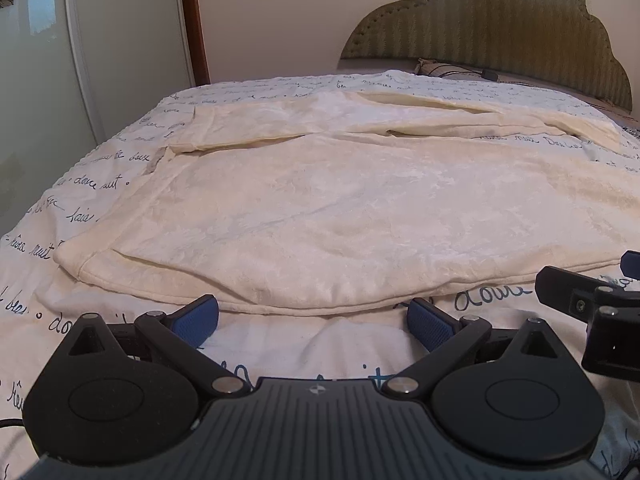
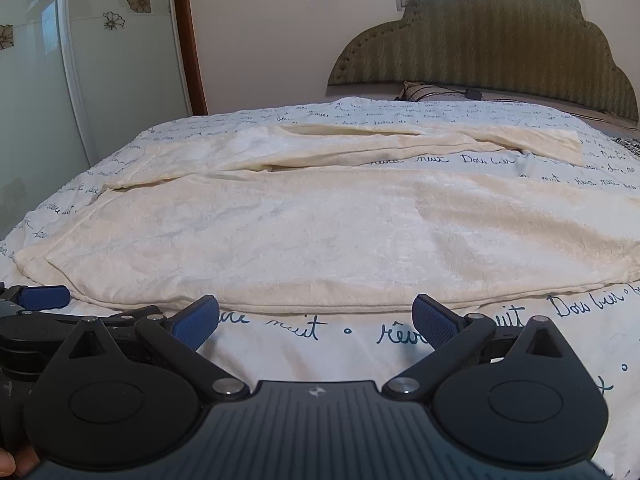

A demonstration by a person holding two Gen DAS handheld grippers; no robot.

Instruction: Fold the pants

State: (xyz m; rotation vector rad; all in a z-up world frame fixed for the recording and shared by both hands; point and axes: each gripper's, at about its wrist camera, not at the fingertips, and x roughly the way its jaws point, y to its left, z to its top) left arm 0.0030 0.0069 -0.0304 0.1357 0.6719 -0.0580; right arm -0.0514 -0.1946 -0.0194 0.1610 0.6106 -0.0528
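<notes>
Cream velvety pants (image 1: 340, 208) lie spread flat on the bed, waist end at the left, one leg across the front and the other leg farther back; they also show in the right wrist view (image 2: 320, 236). My left gripper (image 1: 312, 320) is open and empty, its blue pads just short of the near hem. My right gripper (image 2: 316, 320) is open and empty, also just before the near edge of the front leg. The right gripper's body shows at the right edge of the left wrist view (image 1: 600, 304); the left gripper shows at the left edge of the right wrist view (image 2: 40, 312).
The pants rest on a white bedspread with dark blue handwriting print (image 1: 100, 184). A padded olive headboard (image 2: 492, 44) stands at the back right with a pillow and a cable below it. A glass door with flower decals (image 2: 48, 80) stands at the left.
</notes>
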